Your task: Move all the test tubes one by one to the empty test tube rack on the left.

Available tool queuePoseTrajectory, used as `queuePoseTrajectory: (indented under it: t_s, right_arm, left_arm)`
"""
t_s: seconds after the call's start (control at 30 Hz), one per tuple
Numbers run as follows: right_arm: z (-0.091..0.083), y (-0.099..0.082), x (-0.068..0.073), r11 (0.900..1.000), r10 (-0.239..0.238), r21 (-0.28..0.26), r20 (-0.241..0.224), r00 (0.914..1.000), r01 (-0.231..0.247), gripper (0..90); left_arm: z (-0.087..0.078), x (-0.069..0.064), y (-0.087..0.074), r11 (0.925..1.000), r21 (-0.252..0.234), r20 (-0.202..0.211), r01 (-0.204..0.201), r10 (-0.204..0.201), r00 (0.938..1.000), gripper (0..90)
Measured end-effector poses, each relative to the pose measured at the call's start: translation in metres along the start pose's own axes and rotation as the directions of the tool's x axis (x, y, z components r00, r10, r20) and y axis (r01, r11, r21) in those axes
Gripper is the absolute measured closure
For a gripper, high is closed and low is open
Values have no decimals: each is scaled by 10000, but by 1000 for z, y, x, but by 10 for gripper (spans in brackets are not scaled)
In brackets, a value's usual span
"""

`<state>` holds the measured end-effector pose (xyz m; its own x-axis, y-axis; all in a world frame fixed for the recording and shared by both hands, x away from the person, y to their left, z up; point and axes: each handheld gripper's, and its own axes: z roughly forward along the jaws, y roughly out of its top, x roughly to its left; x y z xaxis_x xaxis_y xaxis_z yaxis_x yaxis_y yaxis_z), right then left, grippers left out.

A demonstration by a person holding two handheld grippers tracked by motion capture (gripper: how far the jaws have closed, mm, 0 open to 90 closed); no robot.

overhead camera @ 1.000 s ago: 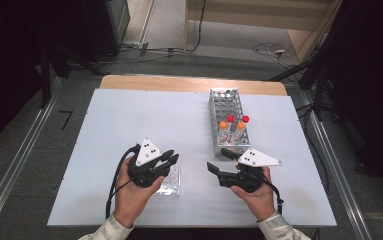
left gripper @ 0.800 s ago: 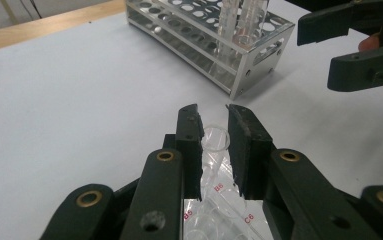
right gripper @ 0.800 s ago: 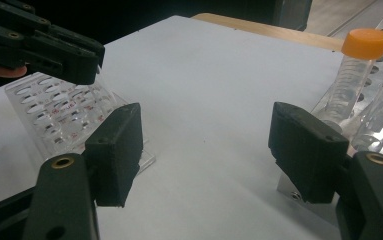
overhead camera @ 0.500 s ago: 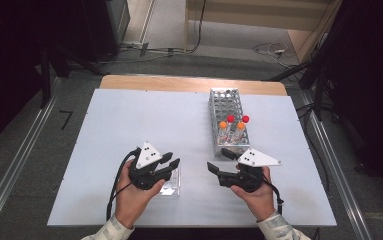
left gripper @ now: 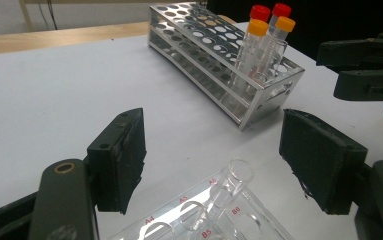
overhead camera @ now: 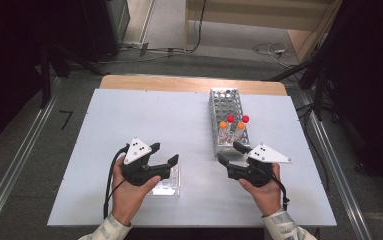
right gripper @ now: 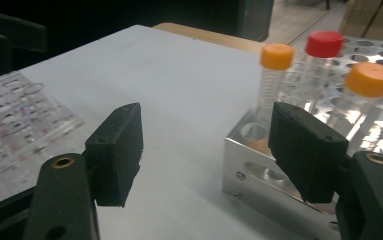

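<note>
Two hand-held grippers hovering over a white table [overhead camera: 144, 115] beside two tube racks.

The left gripper [overhead camera: 165, 154] is hanging over a clear plastic rack [overhead camera: 168, 184] near the table's front edge; its jaws have just been opening and are standing spread, pinching nothing, with an uncapped glass tube [left gripper: 227, 185] sitting in the rack below and between them. The right gripper [overhead camera: 229, 153] is holding its jaws apart and empty, just in front of the metal rack [overhead camera: 225, 105], which is carrying capped tubes [overhead camera: 231, 127] with orange and red lids at its near end.

A white table [overhead camera: 129, 115] with a wooden far edge stands on grey floor [overhead camera: 39, 145] amid dark surroundings
</note>
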<state>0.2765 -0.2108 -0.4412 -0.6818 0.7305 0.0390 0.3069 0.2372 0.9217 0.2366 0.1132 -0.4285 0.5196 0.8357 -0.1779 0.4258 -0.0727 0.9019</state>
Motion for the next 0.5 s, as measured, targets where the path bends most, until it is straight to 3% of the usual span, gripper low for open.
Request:
queuePoseTrajectory:
  t_s: [0.2,0.27,0.5]
  right_arm:
    - [3,-2,-13,10000,22,1,754,9972,-22,322]
    - [8,-3,-19,10000,50,-26,1069,9943,-48,377]
    - [24,-5,-28,9998,144,75,1411,9899,-156,520]
  left_arm:
    - [0,-1,0,10000,-21,-4,-44,44,10000,265]
    - [0,-1,0,10000,-42,-33,-49,49,10000,265]
    - [0,-2,0,10000,-21,-65,-60,60,10000,267]
